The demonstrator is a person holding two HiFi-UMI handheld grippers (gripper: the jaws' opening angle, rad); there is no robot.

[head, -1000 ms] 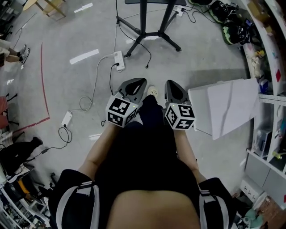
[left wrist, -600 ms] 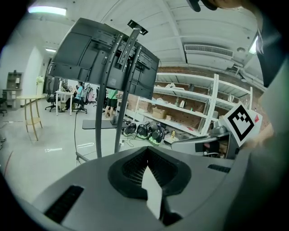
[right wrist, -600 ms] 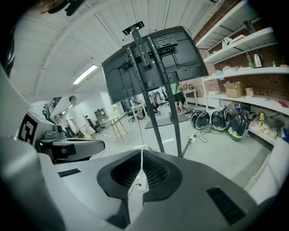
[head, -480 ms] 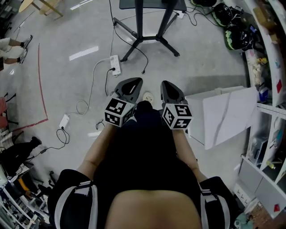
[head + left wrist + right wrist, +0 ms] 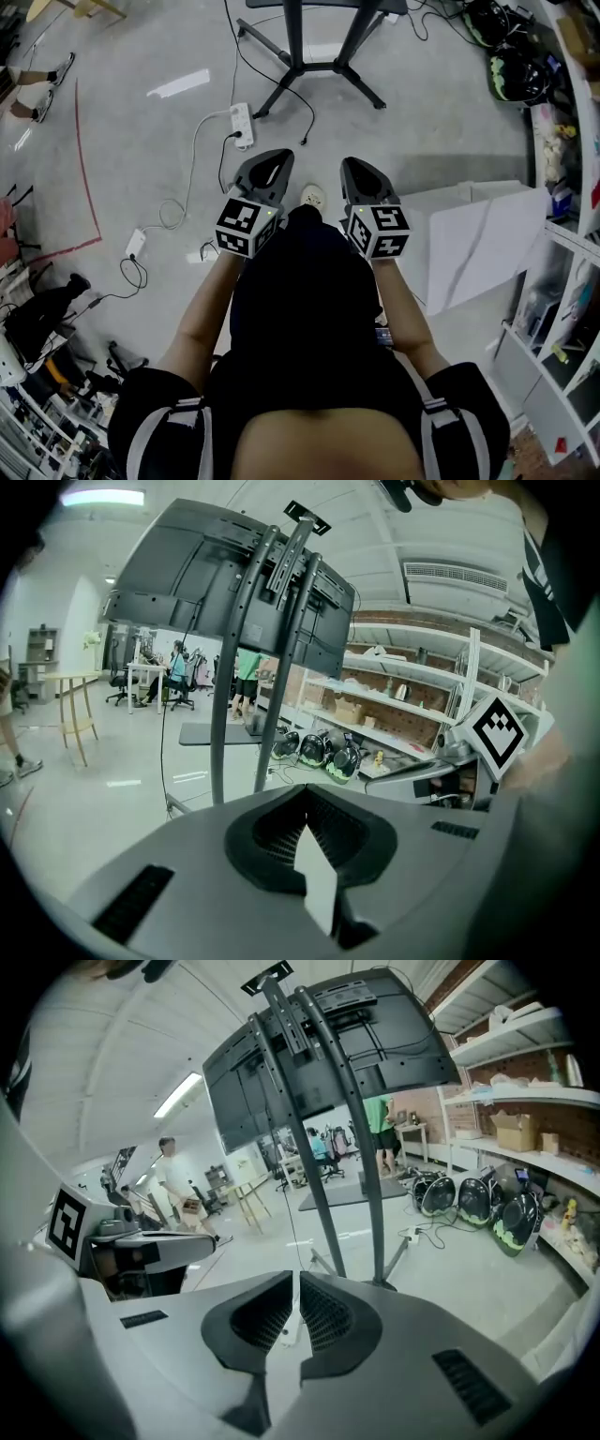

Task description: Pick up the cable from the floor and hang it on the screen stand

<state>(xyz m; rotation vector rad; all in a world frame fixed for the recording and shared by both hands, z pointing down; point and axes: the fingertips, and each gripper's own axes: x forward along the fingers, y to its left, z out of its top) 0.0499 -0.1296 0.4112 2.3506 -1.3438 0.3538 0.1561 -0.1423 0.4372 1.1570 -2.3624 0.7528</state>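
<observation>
A white power strip (image 5: 242,124) lies on the grey floor, and its thin white cable (image 5: 190,173) loops left to a small white adapter (image 5: 137,245). A black cable (image 5: 302,117) trails from the black screen stand (image 5: 309,56), whose base is at the top of the head view. My left gripper (image 5: 265,173) and right gripper (image 5: 361,178) are held side by side at waist height, above the floor and short of the stand. Both are shut and empty. The stand with its screen rises ahead in the left gripper view (image 5: 239,667) and the right gripper view (image 5: 319,1176).
A white board (image 5: 478,234) lies on the floor at the right, beside shelving (image 5: 567,197). Helmets (image 5: 511,70) sit near the shelves. A red tape line (image 5: 80,169) marks the floor at the left, with black bags (image 5: 42,309) and more cables. A person's feet (image 5: 42,80) show top left.
The head view has shifted slightly, so the stand base sits a little higher in the picture. Both grippers stay side by side, shut and empty.
</observation>
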